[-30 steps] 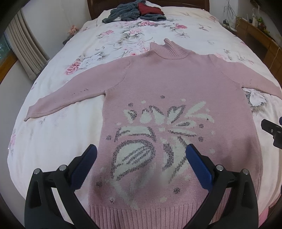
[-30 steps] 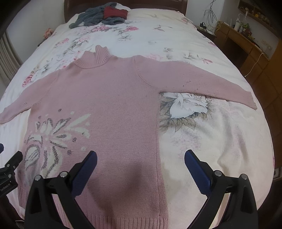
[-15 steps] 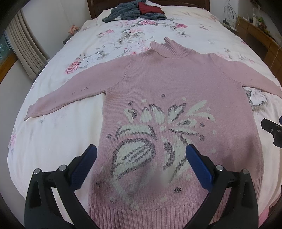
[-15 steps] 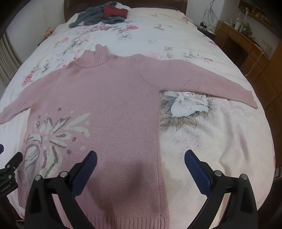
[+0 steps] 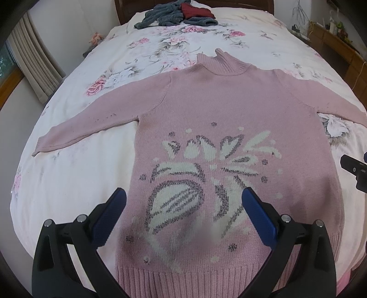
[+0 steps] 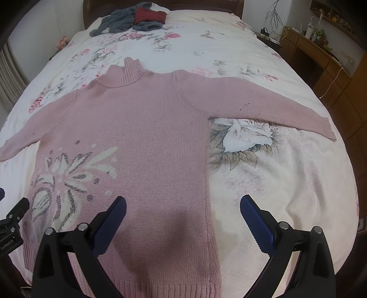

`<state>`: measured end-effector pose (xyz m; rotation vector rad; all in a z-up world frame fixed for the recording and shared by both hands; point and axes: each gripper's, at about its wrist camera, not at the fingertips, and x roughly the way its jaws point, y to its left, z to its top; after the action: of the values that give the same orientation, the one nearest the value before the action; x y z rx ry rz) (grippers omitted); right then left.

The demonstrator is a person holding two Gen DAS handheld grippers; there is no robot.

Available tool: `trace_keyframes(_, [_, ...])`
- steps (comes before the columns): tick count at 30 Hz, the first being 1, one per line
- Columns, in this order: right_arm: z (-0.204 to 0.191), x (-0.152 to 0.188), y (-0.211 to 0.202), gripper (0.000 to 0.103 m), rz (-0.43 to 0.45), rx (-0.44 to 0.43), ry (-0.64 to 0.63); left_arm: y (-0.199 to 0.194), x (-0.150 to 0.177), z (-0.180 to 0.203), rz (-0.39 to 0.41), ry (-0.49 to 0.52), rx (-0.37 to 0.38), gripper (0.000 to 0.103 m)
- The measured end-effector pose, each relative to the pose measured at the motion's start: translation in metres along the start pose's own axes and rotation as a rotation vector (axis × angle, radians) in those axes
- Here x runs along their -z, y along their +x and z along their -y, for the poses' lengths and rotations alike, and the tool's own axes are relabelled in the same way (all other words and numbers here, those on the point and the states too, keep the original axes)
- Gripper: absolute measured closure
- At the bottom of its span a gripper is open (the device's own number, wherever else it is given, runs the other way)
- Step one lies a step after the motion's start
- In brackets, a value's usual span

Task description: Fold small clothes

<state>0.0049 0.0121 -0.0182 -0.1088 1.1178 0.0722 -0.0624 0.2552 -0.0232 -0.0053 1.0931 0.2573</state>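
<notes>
A pink knitted turtleneck sweater [image 5: 229, 110] with a white and grey flower pattern is laid flat, front up, on the white floral bedspread [image 5: 68, 183], its ribbed hem at the near edge and both sleeves spread out toward the side edges. The left gripper [image 5: 183, 201] is held spread wide above the pattern, grasping nothing. The right gripper [image 6: 183, 206] is likewise spread wide over the sweater's side seam, empty. A heap of grey and dark red clothes [image 6: 133, 19] is seen at the far edge.

The only lettering is small white print on the left gripper [image 6: 10, 231], too tiny to read
</notes>
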Motion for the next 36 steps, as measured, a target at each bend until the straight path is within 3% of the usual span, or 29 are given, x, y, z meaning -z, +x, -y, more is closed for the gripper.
trace_keyframes(15, [0.002,0.000,0.005,0.004,0.002,-0.002,0.010,0.005,0.001,0.003,-0.004,0.010,-0.001,0.003])
trace_keyframes(19, [0.021,-0.002,0.010,0.004,0.027,-0.085,0.058,0.015,-0.005,0.012,-0.016,0.020,0.015,0.003])
trace_keyframes(21, [0.044,-0.013,0.020,0.004,-0.004,-0.116,0.100,0.020,-0.013,0.019,-0.017,0.023,0.023,0.003])
trace_keyframes(24, [0.097,-0.034,0.031,0.004,-0.009,-0.079,0.195,0.028,-0.034,0.037,0.005,0.040,0.040,0.003])
trace_keyframes(29, [0.222,-0.077,0.063,0.004,-0.046,-0.045,0.419,0.036,-0.073,0.073,0.062,0.071,0.058,0.003])
trace_keyframes(36, [0.356,-0.105,0.128,0.007,-0.161,-0.012,0.651,0.042,-0.111,0.113,0.103,0.082,0.089,0.003])
